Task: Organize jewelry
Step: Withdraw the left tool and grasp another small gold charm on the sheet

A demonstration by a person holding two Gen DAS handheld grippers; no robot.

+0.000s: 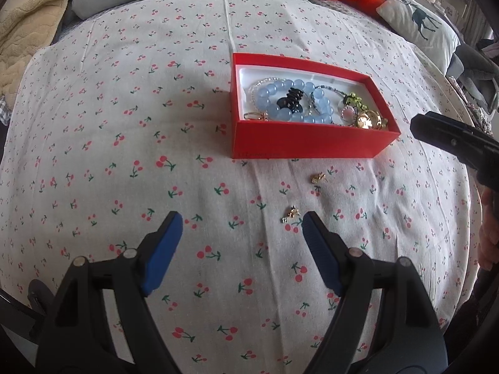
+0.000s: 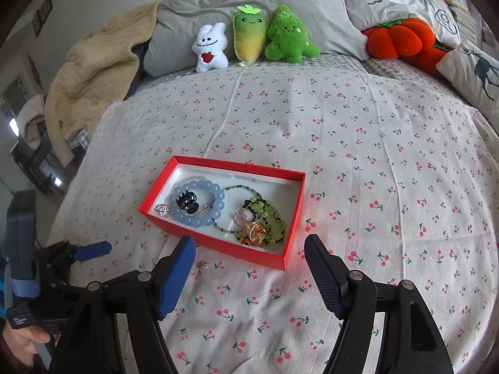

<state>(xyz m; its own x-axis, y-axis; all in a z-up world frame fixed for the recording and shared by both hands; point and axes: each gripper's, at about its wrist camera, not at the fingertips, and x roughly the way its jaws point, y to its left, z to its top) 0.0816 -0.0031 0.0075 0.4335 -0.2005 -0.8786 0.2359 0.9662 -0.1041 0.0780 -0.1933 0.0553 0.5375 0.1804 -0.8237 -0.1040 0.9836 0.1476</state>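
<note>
Red box, open, rectangular, white inside, flat on the cherry-print cloth. Inside, a pale blue bead bracelet with a black claw clip lying in its ring; beside these a thin beaded chain, green bead strand, gold flower piece, small ring. Outside the box, on the cloth just in front of it: two tiny gold earrings, near each other, not touching.

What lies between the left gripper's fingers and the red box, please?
In the left wrist view, two small gold earrings, one near the left gripper and another closer to the red box, lie on the cherry-print sheet.
</note>
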